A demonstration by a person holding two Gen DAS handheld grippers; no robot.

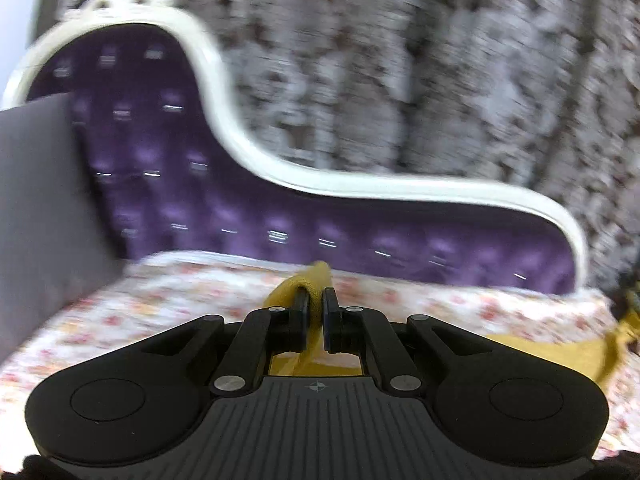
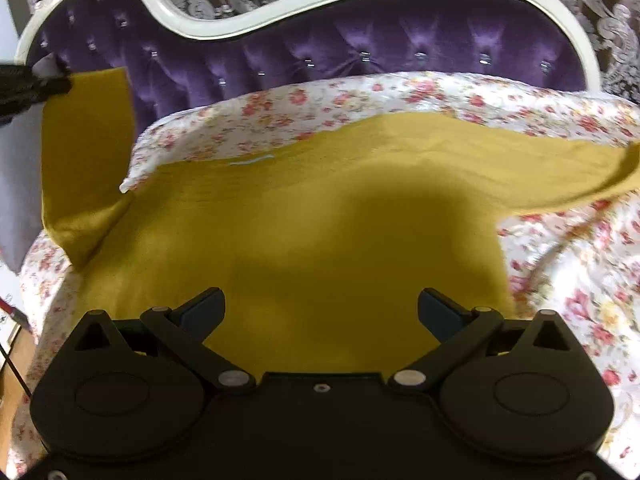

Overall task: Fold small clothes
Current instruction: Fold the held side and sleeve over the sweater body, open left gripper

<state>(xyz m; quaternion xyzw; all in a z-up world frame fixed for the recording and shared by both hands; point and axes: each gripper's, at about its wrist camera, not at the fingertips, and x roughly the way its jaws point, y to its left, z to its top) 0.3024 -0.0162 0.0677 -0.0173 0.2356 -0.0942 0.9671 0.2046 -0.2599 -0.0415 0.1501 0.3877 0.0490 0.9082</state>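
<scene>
Left gripper (image 1: 315,306): black two-finger claw, jaws nearly together, pinching a fold of the mustard-yellow knit garment (image 1: 298,288). Yellow cloth bunches over the left fingertip and shows again below, in the gap behind the fingers. The left wrist view is motion-blurred; fine detail is unreadable.

Right gripper (image 2: 321,312): black two-finger claw, jaws spread wide, nothing between them. It sits above the lower middle of the garment (image 2: 304,216); whether the fingertips touch the cloth, cannot tell. A dark shadow lies on the fabric just ahead of it.

Garment position: spread flat across the white floral-print quilt (image 2: 580,264), body in the centre, one sleeve stretched out flat to the right. The other sleeve, at left, is lifted up off the quilt, hanging vertical from its cuff. In the right wrist view the left gripper (image 2: 60,80) shows at the far left edge as a dark shape gripping that raised cuff.

Surroundings: the quilt covers the seat of a purple tufted velvet sofa with a curved white frame (image 2: 320,48). A grey cushion (image 1: 44,208) leans at the sofa's left end. Grey-and-brown damask-patterned curtain (image 1: 440,64) behind.
</scene>
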